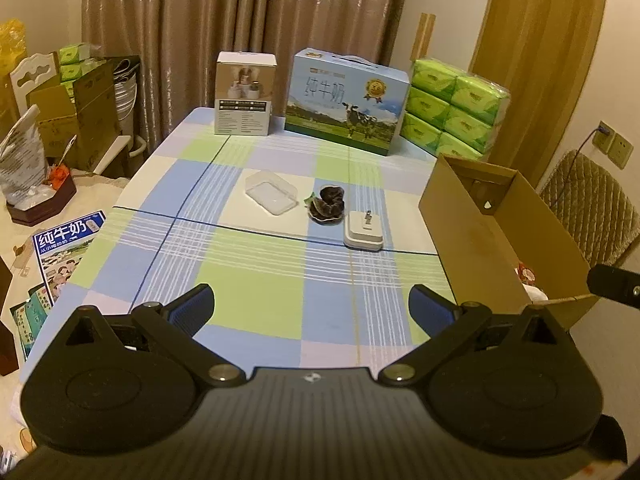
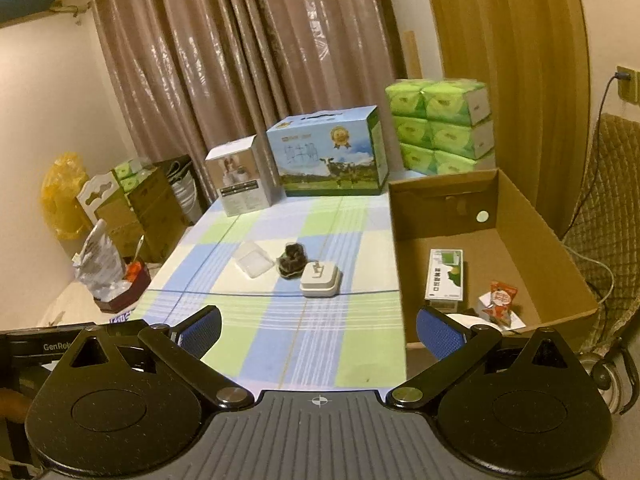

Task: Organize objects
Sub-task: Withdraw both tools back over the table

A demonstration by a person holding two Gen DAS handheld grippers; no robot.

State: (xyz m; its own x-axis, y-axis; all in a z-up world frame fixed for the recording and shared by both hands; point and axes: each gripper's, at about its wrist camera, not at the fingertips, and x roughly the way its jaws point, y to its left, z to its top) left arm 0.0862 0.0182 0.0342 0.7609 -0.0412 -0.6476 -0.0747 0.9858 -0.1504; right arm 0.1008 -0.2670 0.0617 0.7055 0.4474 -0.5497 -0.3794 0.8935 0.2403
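Both grippers, left (image 1: pixel 310 308) and right (image 2: pixel 319 330), hang spread wide and empty over the near table (image 1: pixel 256 304). Mid-table lie a clear tray (image 1: pixel 271 196), dark scrunchie (image 1: pixel 327 204) and white dock (image 1: pixel 363 234), beside the carton (image 2: pixel 508 240). Tray looks light, slippery, best pinched by its rim; scrunchie soft; dock rigid, best held across its sides.
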